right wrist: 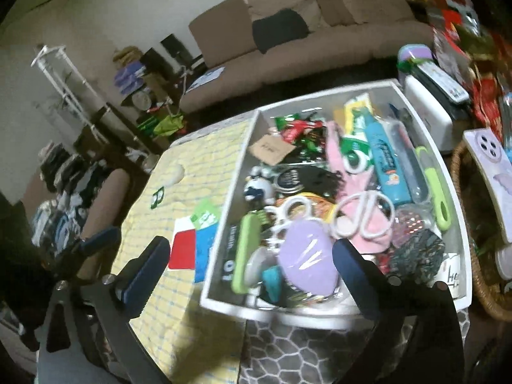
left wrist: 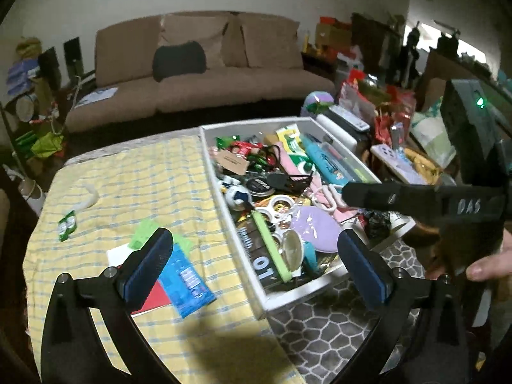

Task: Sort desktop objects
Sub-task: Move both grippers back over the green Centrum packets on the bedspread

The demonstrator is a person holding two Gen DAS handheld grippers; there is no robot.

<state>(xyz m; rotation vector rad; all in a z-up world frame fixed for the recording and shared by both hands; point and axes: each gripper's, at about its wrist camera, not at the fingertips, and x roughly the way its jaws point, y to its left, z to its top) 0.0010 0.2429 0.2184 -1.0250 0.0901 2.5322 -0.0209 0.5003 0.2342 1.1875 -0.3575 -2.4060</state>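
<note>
A white box (left wrist: 288, 300) (right wrist: 288, 315) holds many small objects: a lilac case (left wrist: 315, 228) (right wrist: 305, 256), white scissors (right wrist: 364, 212), a blue tube (right wrist: 385, 156), green strips. On the yellow checked cloth (left wrist: 134, 172) (right wrist: 204, 156) lie a red card (left wrist: 156, 296) (right wrist: 182, 246), a blue packet (left wrist: 187, 276) (right wrist: 204, 249), a green sachet (left wrist: 67, 225) and a white hook (left wrist: 88, 196). My left gripper (left wrist: 254, 268) is open and empty, over the box's near left wall. My right gripper (right wrist: 252, 268) is open and empty, above the box's near end; one finger (left wrist: 384, 196) shows in the left wrist view.
A brown sofa (left wrist: 204, 73) stands behind the table. Bags, a remote and boxes crowd the right side (left wrist: 384, 112). A wicker basket (right wrist: 470, 224) with a lilac item sits right of the box. A grey patterned mat (left wrist: 326, 329) lies under the box's near end.
</note>
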